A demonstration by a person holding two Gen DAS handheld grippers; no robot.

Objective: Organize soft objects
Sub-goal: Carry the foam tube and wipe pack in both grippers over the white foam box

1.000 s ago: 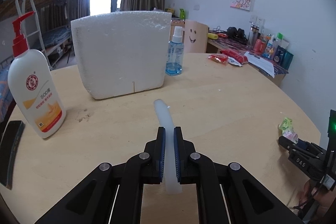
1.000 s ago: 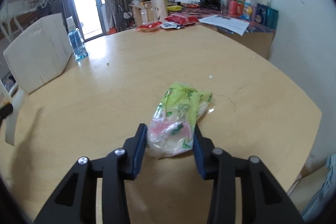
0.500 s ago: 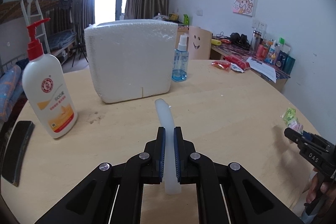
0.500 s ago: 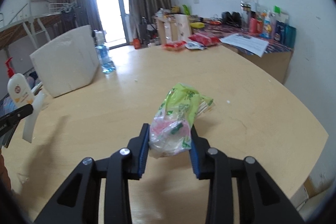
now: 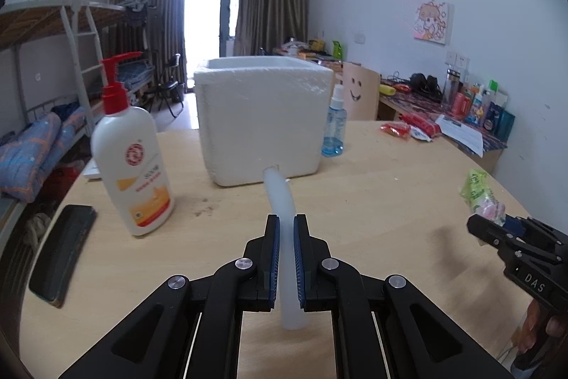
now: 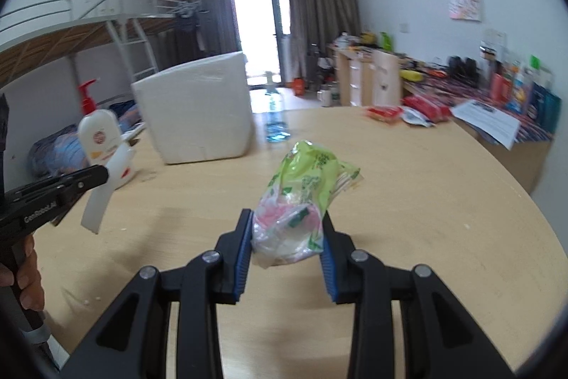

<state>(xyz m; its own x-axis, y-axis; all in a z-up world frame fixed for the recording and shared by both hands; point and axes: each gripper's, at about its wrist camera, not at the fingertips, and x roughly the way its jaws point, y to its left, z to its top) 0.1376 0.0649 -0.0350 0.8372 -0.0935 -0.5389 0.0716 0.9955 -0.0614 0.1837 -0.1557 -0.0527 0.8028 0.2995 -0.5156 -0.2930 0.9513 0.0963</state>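
My left gripper [image 5: 286, 222] is shut on a white translucent soft strip [image 5: 280, 194] and holds it above the round wooden table [image 5: 372, 208], pointing at the white foam box [image 5: 262, 116]. The strip also shows in the right wrist view [image 6: 106, 187]. My right gripper [image 6: 285, 219] is shut on a green and pink plastic packet [image 6: 305, 194], lifted above the table. The packet also shows at the right in the left wrist view [image 5: 481, 198]. The foam box stands at the back left in the right wrist view [image 6: 195, 109].
A white lotion pump bottle [image 5: 129, 151] stands left of the box. A blue spray bottle [image 5: 333, 126] stands at its right. A black phone [image 5: 62, 251] lies at the left edge. Red snack packets [image 5: 411, 126] lie at the far right. A bunk bed [image 5: 53, 59] stands behind.
Both grippers have risen higher above the table with their objects still held. The box's open top now shows in the left wrist view.
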